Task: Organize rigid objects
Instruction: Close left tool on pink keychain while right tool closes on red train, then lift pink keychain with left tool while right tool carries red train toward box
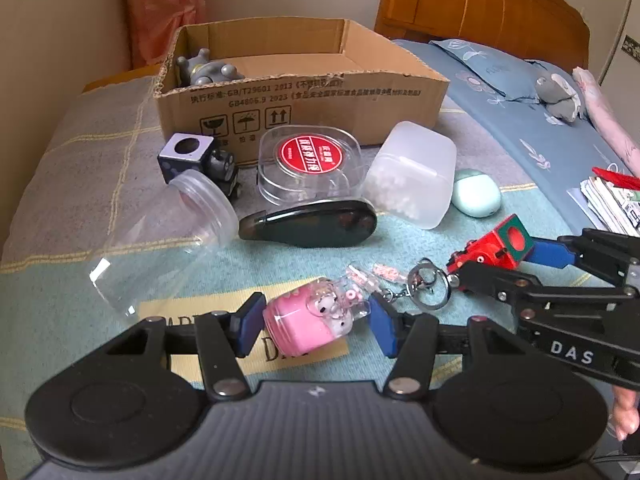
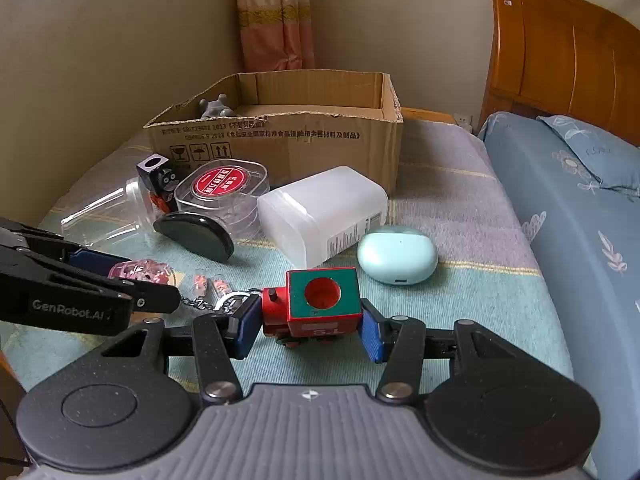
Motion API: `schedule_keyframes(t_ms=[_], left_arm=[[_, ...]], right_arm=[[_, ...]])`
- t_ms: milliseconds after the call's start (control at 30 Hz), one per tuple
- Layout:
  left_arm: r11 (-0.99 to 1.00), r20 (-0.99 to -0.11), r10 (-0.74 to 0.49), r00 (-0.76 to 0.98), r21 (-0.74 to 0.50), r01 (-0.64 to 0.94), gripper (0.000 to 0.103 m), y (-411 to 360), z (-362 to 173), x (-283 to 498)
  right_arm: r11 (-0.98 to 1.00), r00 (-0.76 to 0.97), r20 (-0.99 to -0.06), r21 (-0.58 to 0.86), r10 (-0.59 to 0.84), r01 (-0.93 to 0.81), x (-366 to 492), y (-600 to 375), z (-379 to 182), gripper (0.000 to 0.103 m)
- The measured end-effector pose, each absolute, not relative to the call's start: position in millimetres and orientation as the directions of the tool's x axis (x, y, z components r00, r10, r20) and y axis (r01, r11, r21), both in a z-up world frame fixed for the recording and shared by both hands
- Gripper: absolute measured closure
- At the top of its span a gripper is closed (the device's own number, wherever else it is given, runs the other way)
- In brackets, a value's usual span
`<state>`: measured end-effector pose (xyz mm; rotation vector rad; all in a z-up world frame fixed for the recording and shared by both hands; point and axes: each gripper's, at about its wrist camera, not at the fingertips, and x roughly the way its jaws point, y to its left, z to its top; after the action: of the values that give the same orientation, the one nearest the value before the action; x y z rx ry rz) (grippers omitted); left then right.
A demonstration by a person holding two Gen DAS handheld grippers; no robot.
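Left gripper (image 1: 312, 326): I see it spread open around the pink keychain charm (image 1: 310, 322); its left pad meets the pink body, its right pad (image 1: 382, 330) stands just clear of the charm's clear end.
Right gripper (image 2: 308, 326): I see it parted around the red toy train (image 2: 316, 306); whether the pads press on it, I cannot tell.
Landmark: the cardboard box (image 1: 304, 100), open-topped, at the far side of the blanket (image 1: 60, 208).
Inside the box: a grey figurine (image 1: 206, 68) in its left corner.
Pink keychain charm: well in front of the box, lying on the blanket, its key ring (image 1: 428, 286) trailing right toward the train.
Red toy train: in front of the box and right of the charm, a green cube with a red hole on top.
Just in front of the box: a black cube toy (image 1: 188, 156), a clear round case with a red label (image 1: 310, 166), a frosted white container (image 1: 412, 174) on its side.
Farther in front: a clear jar (image 1: 172, 232) on its side, a black oval case (image 1: 310, 224).
Right of the white container: a mint earbud case (image 1: 476, 194).
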<state>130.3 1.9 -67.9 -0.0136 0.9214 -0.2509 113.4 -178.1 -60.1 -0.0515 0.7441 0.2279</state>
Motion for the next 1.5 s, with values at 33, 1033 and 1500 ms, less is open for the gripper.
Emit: schedule_keyframes(t_ms=[33, 1033, 1500], left_arm=[[0.971, -0.787, -0.222, 0.576, -0.122, 0.207, 0.047, 2, -68, 130], [0.983, -0.794, -0.162, 0.585, -0.08, 0.164, 0.053, 18, -69, 120], [0.986, -0.796, -0.153, 0.585, -0.085, 0.142, 0.053, 17, -74, 131]], right_arm=[[0.974, 0.711, -0.676, 0.042, 0.193, -0.224, 112, -179, -59, 0.047], [0.996, 0.693, -0.716, 0.034, 0.083, -0.084, 103, -225, -59, 0.047], [0.996, 0.69, -0.721, 0.02, 0.071, -0.082, 108, -221, -60, 0.047]])
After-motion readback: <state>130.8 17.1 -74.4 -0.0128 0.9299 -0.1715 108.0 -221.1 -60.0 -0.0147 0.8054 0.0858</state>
